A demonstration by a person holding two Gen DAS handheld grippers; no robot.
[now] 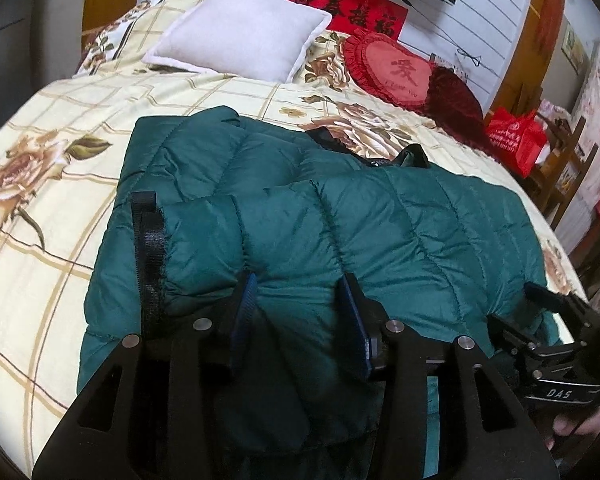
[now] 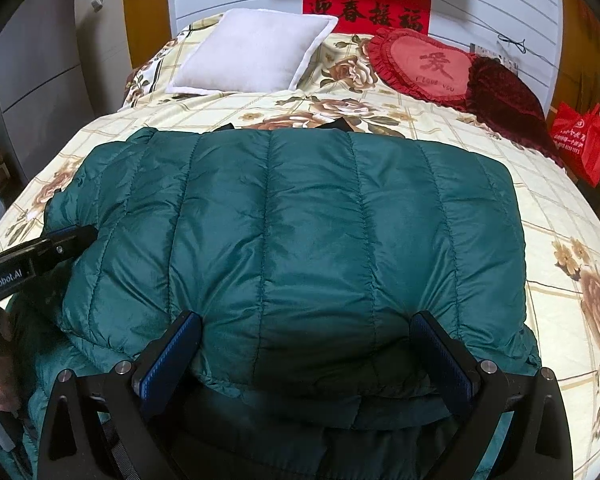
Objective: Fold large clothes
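Note:
A dark green quilted jacket (image 1: 300,208) lies folded on the floral bedspread (image 1: 52,184), a sleeve with a black cuff band (image 1: 150,248) laid across its left side. My left gripper (image 1: 300,292) sits at the jacket's near edge, jaws partly apart with puffy fabric bulging between the blue pads; I cannot see them pinching it. In the right wrist view the jacket (image 2: 292,216) shows its smooth quilted back. My right gripper (image 2: 308,344) stands wide open astride the near folded edge. The left gripper (image 2: 80,236) shows at the jacket's left side, the right gripper (image 1: 556,304) at its right corner.
A white pillow (image 2: 252,52), a red heart cushion (image 2: 424,68) and a dark red cushion (image 2: 504,96) lie at the head of the bed. A red bag (image 2: 580,140) stands beside the bed on the right. A red banner (image 2: 366,10) hangs on the wall.

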